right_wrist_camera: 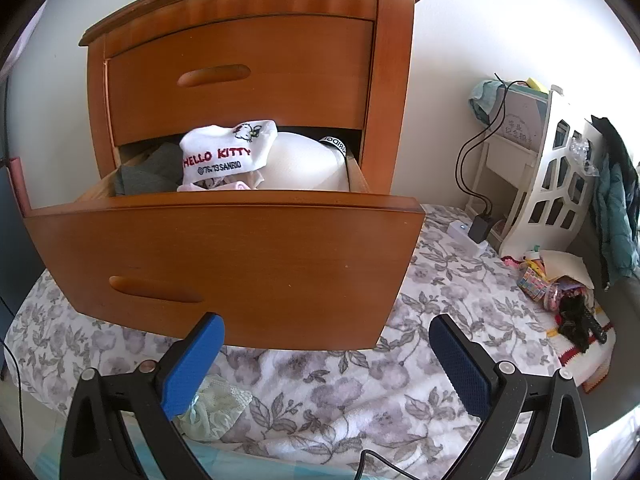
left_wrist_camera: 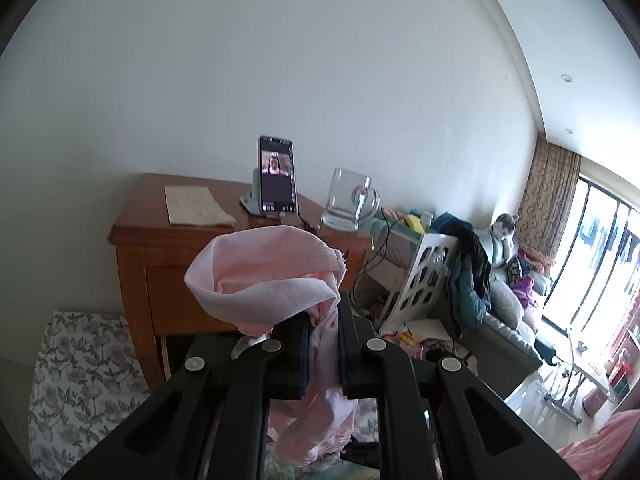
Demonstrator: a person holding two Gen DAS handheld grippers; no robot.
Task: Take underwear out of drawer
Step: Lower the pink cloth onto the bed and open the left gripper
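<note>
My left gripper (left_wrist_camera: 324,332) is shut on pale pink underwear (left_wrist_camera: 260,280), which bunches above the jaws and hangs down below them, raised in front of the wooden nightstand (left_wrist_camera: 136,256). In the right wrist view the nightstand's lower drawer (right_wrist_camera: 224,256) is pulled out. It holds white underwear printed with red lettering (right_wrist_camera: 224,156), a grey garment (right_wrist_camera: 148,172), a white garment with a black waistband (right_wrist_camera: 308,164) and a bit of pink cloth (right_wrist_camera: 240,186). My right gripper (right_wrist_camera: 326,330) is open just below the drawer front, holding nothing.
A phone on a stand (left_wrist_camera: 276,176), a glass mug (left_wrist_camera: 348,200) and a folded cloth (left_wrist_camera: 196,204) sit on the nightstand top. A floral bedspread (right_wrist_camera: 440,300) lies under the drawer, with a pale green lace garment (right_wrist_camera: 216,404) on it. A white rack (right_wrist_camera: 552,184), jackets and clutter stand right.
</note>
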